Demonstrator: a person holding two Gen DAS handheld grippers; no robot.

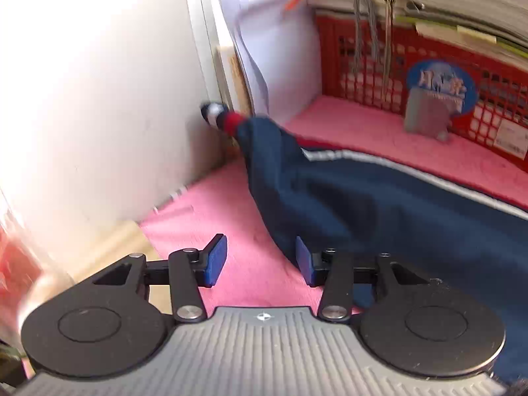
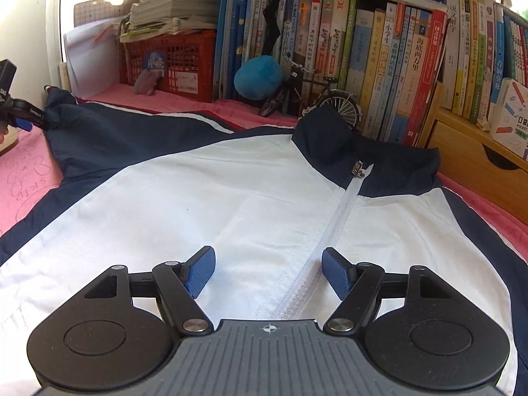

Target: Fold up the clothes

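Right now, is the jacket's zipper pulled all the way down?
No, the zipper is closed up the white front, its pull sitting near the navy collar.

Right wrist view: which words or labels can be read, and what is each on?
"海底两万里": white-and-red book spine.
"同步作文": pale blue book spine.
"POCKET": white cardboard box at right.
Blue round sticker on red plastic crate: blurred.
Remaining book spines, pink mat lettering: too small or faint to read.

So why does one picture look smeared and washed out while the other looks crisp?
Left wrist view: motion blur smears the red crate and papers, and glare whitens the wall. Right wrist view: sharp book spines, jacket evenly lit; fisheye bends the edges in both.
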